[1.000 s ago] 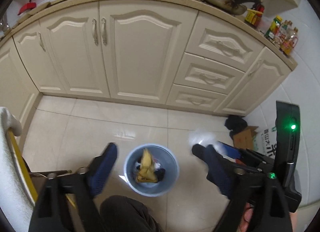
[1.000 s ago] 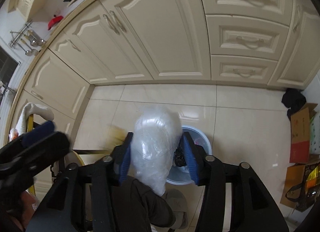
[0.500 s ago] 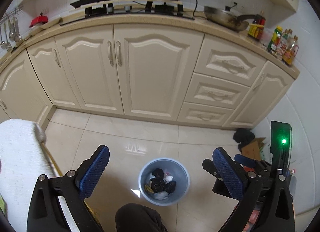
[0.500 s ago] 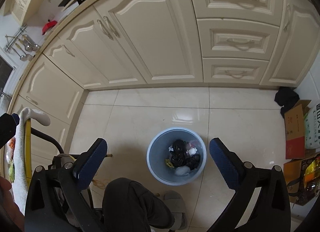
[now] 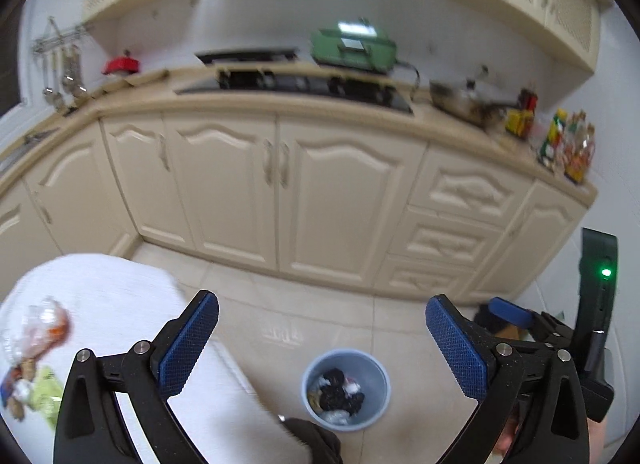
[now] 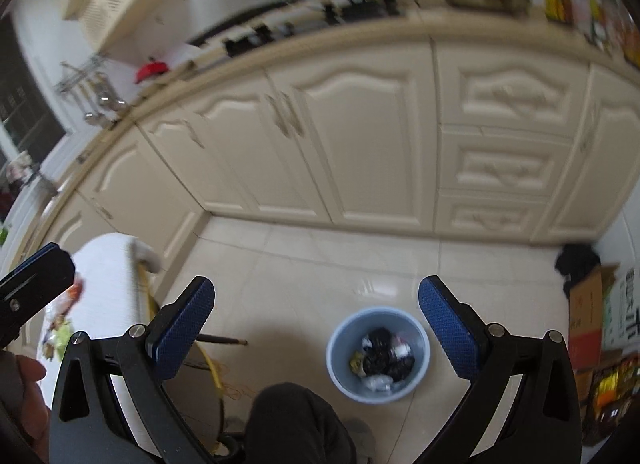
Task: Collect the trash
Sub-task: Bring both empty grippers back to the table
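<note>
A light-blue trash bin (image 5: 346,360) stands on the tiled floor, holding black and white trash (image 5: 338,396). My left gripper (image 5: 322,340) hangs open and empty above it. In the right wrist view the same bin (image 6: 378,318) lies below and between the blue pads of my right gripper (image 6: 316,328), which is also open and empty. Loose trash (image 5: 36,328) lies on a white cloth-covered table (image 5: 120,324) at the lower left. The right gripper's blue pad (image 5: 508,310) shows at the right of the left wrist view.
Cream kitchen cabinets (image 5: 320,199) with a stove and pan on the counter close off the far side. Cardboard boxes (image 6: 588,312) and a dark bundle (image 6: 576,264) sit by the right wall. The person's dark knee (image 6: 296,416) is just in front of the bin.
The right gripper opened and let go of a clear plastic bag, which is now in the bin. Both grippers rose and tilted up; the white table came into the left view.
</note>
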Demonstrator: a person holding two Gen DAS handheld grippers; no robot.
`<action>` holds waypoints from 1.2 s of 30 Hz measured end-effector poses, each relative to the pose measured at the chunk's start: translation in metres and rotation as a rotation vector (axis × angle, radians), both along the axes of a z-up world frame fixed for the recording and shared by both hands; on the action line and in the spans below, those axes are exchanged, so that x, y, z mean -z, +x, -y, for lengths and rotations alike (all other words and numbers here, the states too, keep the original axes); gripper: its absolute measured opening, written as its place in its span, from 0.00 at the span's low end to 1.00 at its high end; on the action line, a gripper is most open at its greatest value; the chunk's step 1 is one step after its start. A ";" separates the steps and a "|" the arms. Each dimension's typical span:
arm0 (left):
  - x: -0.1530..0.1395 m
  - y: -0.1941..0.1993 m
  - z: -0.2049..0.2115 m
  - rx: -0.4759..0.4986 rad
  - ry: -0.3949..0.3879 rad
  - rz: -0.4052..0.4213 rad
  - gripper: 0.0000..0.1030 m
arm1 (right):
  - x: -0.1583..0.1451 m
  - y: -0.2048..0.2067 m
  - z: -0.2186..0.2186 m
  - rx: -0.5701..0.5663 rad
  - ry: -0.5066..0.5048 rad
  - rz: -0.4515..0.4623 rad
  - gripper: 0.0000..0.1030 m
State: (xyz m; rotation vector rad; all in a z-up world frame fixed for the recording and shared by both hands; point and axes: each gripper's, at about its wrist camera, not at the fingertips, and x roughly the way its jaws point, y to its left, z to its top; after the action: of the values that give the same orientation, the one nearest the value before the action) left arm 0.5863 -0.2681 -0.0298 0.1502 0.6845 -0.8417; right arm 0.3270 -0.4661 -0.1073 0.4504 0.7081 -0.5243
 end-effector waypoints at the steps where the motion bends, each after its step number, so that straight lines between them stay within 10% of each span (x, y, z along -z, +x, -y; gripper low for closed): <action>1: -0.006 -0.003 -0.013 -0.019 -0.014 0.017 0.99 | -0.008 0.002 -0.008 -0.013 -0.013 0.016 1.00; 18: -0.056 -0.095 -0.236 -0.346 -0.174 0.183 0.99 | -0.099 0.055 -0.178 -0.338 -0.187 0.172 1.00; 36: -0.028 -0.112 -0.357 -0.648 -0.144 0.134 0.99 | -0.062 0.134 -0.322 -0.662 -0.211 0.144 1.00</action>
State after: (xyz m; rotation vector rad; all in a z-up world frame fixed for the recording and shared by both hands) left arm 0.4739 0.0885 -0.0020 -0.1423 0.4971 -0.2522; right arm 0.4613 -0.1441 -0.0454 0.0393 0.6107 0.0599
